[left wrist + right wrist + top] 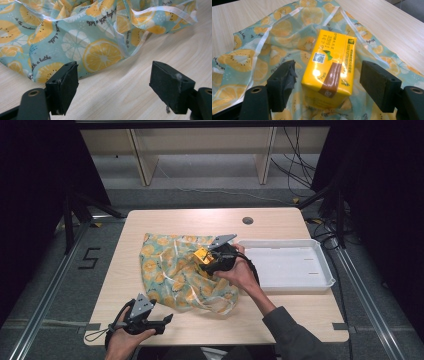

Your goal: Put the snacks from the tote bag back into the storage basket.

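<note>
Left gripper [145,317]: nearest the camera, at the surface's near edge, jaws spread wide and holding nothing, facing the cloth's hem.
Surface [165,220]: pale wood, carrying everything.
Cloth [175,270]: lemon-print, crumpled at centre, probably laid out as a wrap for the pack.
Tray [300,270]: white, just right of the cloth; its contents are hard to make out.
Right gripper [210,262]: jaws parted on either side of the pack, not pressing (likely releasing or about to take it).
Pack [330,67]: 1 yellow tissue pack resting on the cloth; underside hidden.
</note>
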`<state>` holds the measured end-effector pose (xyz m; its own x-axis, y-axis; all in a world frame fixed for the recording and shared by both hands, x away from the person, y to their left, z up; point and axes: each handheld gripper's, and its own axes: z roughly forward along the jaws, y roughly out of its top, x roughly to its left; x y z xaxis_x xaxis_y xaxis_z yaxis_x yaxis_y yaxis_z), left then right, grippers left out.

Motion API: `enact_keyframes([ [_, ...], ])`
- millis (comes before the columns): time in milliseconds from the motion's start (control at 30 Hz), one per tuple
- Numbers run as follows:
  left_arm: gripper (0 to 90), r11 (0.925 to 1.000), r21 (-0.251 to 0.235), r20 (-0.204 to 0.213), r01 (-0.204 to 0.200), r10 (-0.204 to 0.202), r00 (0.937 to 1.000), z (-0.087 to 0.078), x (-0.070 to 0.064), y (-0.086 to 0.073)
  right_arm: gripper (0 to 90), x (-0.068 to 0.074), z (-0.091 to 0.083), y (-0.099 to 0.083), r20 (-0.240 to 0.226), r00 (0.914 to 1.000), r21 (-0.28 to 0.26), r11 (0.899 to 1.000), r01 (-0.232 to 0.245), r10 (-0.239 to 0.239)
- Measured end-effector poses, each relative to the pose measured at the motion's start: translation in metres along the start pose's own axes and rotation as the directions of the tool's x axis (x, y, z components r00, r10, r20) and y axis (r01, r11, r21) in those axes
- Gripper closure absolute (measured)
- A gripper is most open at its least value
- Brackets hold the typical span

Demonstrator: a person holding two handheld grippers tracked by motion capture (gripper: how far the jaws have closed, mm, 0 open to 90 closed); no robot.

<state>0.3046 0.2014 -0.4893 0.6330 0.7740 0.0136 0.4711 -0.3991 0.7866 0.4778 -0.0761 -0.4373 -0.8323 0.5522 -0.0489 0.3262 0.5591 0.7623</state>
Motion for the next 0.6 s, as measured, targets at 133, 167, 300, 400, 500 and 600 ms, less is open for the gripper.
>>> enact_keyframes([
  [133, 22.3, 1.0, -0.001, 0.005, -0.003, 0.003, 1.0, -0.002, 0.001, -0.001, 31.4, 0.001, 0.003, 0.003, -0.01, 1.0, 0.012, 1.0, 0.0, 0.001],
  [167, 22.3, 0.9992, -0.029, 0.006, 0.028, -0.028, 0.9996, 0.0, -0.001, -0.001, 31.6, 0.002, 0.005, 0.003, -0.005, 1.0, 0.002, 1.0, 0.001, -0.001],
  [300, 22.3, 1.0, -0.005, 0.01, 0.007, -0.006, 0.9999, 0.001, 0.0, -0.001, 32.5, 0.005, 0.011, 0.004, -0.008, 1.0, 0.012, 1.0, 0.0, 0.0],
  [400, 22.2, 1.0, -0.005, 0.008, 0.003, -0.003, 1.0, 0.001, 0.0, -0.001, 34.0, 0.003, 0.013, 0.004, -0.011, 0.9999, 0.025, 1.0, 0.012, -0.012],
  [500, 22.2, 0.9999, -0.01, 0.012, 0.006, -0.006, 0.9999, 0.001, 0.0, -0.002, 34.4, 0.003, 0.017, 0.004, -0.012, 0.9999, 0.018, 1.0, 0.003, -0.003],
  [600, 22.2, 1.0, -0.006, 0.009, 0.001, 0.0, 1.0, 0.001, 0.0, -0.002, 35.2, 0.002, 0.021, 0.005, 0.001, 0.9999, 0.014, 1.0, 0.012, -0.012],
])
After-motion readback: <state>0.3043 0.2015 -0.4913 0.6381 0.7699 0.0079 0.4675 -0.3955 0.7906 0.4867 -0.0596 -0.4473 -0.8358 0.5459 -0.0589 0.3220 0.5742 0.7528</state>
